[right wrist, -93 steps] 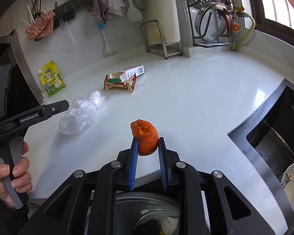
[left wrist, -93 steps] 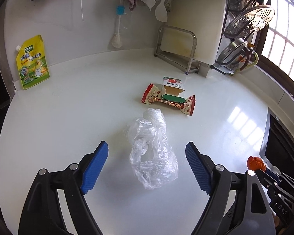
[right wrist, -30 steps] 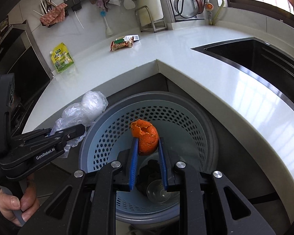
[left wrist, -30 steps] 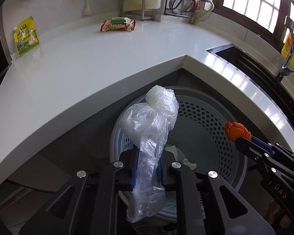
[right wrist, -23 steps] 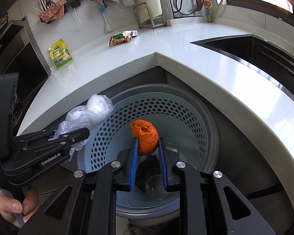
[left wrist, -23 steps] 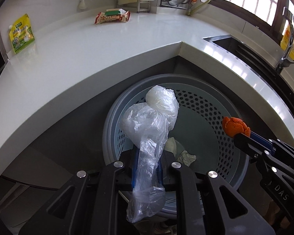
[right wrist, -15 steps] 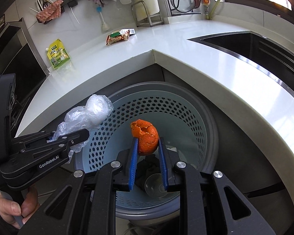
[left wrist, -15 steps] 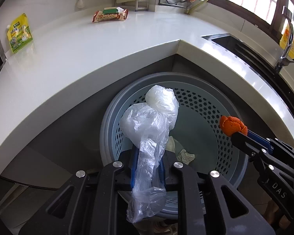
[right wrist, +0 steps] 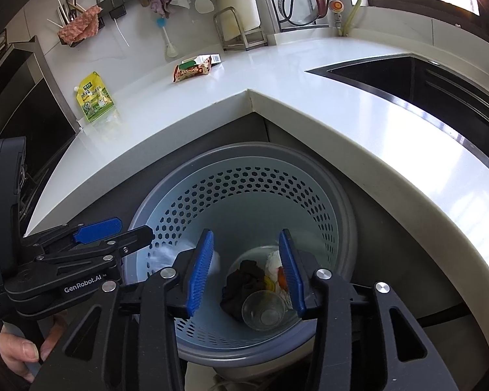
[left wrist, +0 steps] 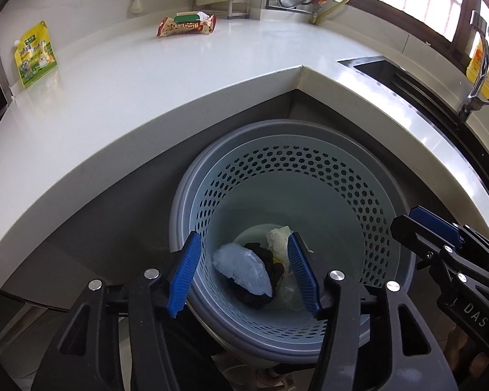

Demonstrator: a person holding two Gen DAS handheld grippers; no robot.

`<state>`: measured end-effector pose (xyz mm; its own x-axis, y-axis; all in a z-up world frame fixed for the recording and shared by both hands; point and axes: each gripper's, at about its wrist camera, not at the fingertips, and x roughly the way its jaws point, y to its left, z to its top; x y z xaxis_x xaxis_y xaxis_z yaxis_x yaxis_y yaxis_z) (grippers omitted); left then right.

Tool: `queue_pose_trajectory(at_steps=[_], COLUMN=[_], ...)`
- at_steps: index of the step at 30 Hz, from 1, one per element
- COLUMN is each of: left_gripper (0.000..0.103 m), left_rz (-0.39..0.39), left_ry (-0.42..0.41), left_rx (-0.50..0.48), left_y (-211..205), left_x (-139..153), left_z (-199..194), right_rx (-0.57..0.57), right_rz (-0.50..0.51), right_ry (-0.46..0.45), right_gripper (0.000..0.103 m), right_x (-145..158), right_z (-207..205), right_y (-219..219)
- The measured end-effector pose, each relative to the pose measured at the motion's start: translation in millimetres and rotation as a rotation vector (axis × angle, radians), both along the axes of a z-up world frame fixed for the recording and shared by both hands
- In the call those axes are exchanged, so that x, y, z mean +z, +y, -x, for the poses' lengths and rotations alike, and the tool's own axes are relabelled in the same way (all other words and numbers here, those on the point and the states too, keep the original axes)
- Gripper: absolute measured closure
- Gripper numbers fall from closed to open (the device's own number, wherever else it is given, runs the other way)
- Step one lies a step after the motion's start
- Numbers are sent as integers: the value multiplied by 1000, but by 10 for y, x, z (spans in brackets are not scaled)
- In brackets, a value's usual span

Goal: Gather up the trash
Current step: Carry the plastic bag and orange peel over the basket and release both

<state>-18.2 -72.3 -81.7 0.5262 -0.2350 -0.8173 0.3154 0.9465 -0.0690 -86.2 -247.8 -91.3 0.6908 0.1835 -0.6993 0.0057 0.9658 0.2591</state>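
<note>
A grey perforated trash basket point(left wrist: 309, 163) stands on the floor below the counter corner; it also shows in the right wrist view point(right wrist: 342, 215). My left gripper point(left wrist: 243, 272) is open and empty above its near rim. The clear plastic bag point(left wrist: 241, 268) lies inside at the bottom, beside dark trash. My right gripper point(right wrist: 246, 268) is open and empty over the basket. A bit of the orange peel point(right wrist: 281, 275) shows at the bottom next to a clear cup point(right wrist: 263, 309). A red snack wrapper point(left wrist: 185, 27) with a small carton lies on the white counter point(left wrist: 146, 75).
A yellow-green pouch point(left wrist: 34, 53) lies at the counter's left end. A metal rack point(right wrist: 238, 32) and hanging utensils stand along the back wall. A dark sink point(right wrist: 407, 75) with a tap point(left wrist: 479, 75) is at the right.
Both grippers have opened. The plastic bag dropped from the left gripper and the orange peel from the right gripper into the basket.
</note>
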Motion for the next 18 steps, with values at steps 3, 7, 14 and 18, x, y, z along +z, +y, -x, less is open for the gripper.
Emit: queue_pose_trajectory(at_steps=[3, 7, 14, 18], left_gripper=[42, 35, 19, 14], left_rz=[1, 6, 24, 34], left_ry=[-1, -6, -42, -92], left_rx=[2, 5, 26, 43], left_y=[11, 25, 96, 189], left_x=[-1, 9, 108, 238], left_z=[12, 24, 7, -23], right_rx=[-1, -5, -17, -12], right_rz=[-5, -9, -14, -14], right_ry=[1, -3, -29, -71], right_gripper=[60, 55, 50, 44], right_x=[-5, 2, 92, 222], right_z=[4, 4, 19, 5], right_y=[-3, -14, -22, -1])
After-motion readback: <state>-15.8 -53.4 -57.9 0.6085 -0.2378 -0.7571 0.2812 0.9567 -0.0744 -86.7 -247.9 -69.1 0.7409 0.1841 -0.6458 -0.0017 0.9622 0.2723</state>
